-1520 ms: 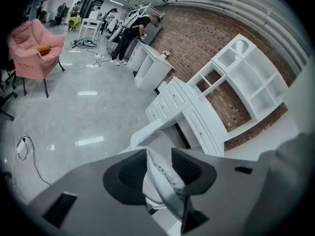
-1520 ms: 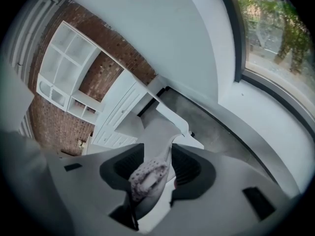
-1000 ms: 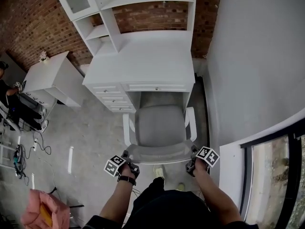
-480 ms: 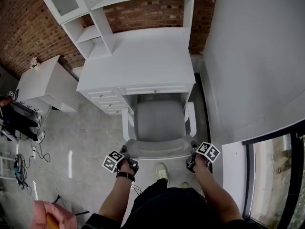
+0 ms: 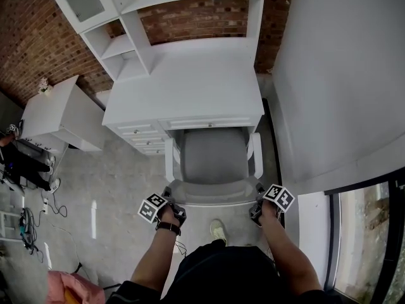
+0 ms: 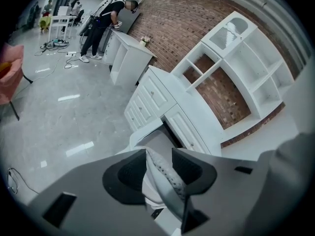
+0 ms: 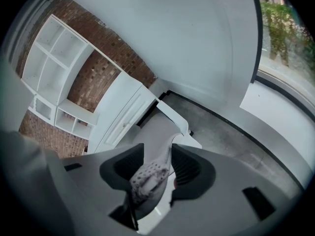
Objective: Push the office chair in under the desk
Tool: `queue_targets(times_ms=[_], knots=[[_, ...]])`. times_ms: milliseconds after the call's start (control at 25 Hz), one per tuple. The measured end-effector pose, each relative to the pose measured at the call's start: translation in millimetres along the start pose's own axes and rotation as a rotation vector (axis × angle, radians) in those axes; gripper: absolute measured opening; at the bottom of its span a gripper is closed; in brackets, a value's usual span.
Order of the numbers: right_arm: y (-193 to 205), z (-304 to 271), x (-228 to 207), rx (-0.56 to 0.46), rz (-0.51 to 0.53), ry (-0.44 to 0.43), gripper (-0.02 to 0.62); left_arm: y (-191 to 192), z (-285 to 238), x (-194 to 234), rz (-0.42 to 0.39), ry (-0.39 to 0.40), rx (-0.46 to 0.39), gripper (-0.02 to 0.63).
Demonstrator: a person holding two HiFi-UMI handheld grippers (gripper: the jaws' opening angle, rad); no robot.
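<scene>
Open test hall: white desk (image 5: 190, 81), brick wall (image 5: 38, 37), floor cables (image 5: 54, 192).

office chair (image 5: 214, 163) rolled nearer the desk (image 5: 190, 87), seat front now reaching its front edge

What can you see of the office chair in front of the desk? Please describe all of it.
The office chair has a grey padded seat, two white armrests and a backrest with a perforated grey cover. Its base is hidden under the seat. It faces the white desk, and the front edge of the seat reaches the desk's kneehole. The left hand-held gripper and the right hand-held gripper each clamp a top corner of the backrest.
</scene>
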State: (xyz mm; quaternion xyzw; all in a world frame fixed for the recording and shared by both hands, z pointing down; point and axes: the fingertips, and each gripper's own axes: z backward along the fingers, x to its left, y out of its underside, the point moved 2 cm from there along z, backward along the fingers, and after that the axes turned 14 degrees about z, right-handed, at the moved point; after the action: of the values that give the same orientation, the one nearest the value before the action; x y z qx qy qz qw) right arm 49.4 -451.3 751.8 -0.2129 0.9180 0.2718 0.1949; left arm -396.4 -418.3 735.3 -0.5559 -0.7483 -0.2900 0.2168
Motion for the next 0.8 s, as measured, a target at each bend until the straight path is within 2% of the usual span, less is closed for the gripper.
queue_targets(times_ms=[800], knots=[[-33,-32,21,0.005,0.006,0.000,0.167,-20,-39,-37,-0.013,0.032,0.032,0.166]])
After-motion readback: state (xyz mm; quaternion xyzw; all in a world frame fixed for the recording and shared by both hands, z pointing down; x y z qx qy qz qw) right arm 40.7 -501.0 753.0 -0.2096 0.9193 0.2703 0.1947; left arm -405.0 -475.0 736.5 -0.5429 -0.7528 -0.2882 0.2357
